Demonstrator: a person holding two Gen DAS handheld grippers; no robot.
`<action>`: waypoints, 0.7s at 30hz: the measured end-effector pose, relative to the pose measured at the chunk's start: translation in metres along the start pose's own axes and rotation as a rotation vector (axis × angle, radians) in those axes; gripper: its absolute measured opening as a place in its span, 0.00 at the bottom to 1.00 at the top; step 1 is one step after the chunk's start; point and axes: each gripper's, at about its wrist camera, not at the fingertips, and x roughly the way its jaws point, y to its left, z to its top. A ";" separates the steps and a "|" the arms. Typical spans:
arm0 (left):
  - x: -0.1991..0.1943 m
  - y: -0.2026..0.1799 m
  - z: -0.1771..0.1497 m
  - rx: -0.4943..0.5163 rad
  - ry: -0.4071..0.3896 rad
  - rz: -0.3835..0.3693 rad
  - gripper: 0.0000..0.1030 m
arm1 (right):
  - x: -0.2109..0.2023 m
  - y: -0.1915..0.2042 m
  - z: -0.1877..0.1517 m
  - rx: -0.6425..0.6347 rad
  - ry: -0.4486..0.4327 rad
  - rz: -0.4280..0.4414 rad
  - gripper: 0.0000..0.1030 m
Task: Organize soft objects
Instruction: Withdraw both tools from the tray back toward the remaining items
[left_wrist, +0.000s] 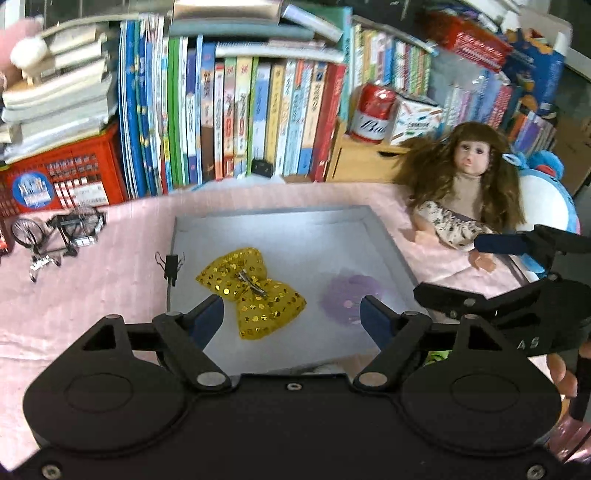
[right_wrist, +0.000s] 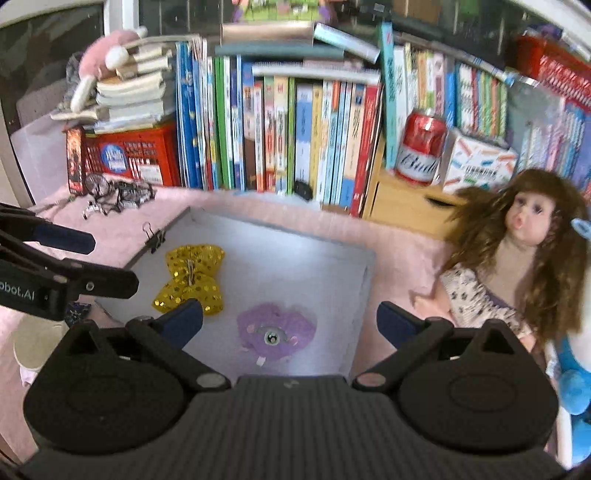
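Observation:
A yellow sequinned bow (left_wrist: 251, 291) with a metal clip lies in the flat grey tray (left_wrist: 266, 214), and a purple frilly flower piece (left_wrist: 349, 299) lies to its right. My left gripper (left_wrist: 291, 314) hangs above them, open, with nothing between its fingers. In the right wrist view the purple flower (right_wrist: 275, 330) lies under my right gripper (right_wrist: 290, 321), which stands wide open and holds nothing. The bow (right_wrist: 192, 277) is to its left in the tray (right_wrist: 295, 230). Each gripper shows in the other's view: the right (left_wrist: 476, 271) and the left (right_wrist: 88, 258).
A long-haired doll (left_wrist: 465, 184) (right_wrist: 517, 266) leans on a blue plush (left_wrist: 546, 206) right of the tray. A binder clip (left_wrist: 171, 264) grips the tray's left rim. A model bicycle (left_wrist: 55, 229) sits on the pink cloth. Books, a red crate and a red can (right_wrist: 419, 147) stand behind.

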 end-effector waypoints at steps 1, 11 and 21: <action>-0.005 -0.002 -0.003 0.005 -0.013 0.000 0.78 | -0.005 0.000 -0.001 0.002 -0.017 0.001 1.00; -0.048 -0.023 -0.045 0.074 -0.134 0.001 0.81 | -0.055 0.012 -0.031 -0.004 -0.159 -0.024 1.00; -0.086 -0.027 -0.098 0.101 -0.207 -0.013 0.84 | -0.090 0.044 -0.071 -0.045 -0.251 -0.049 1.00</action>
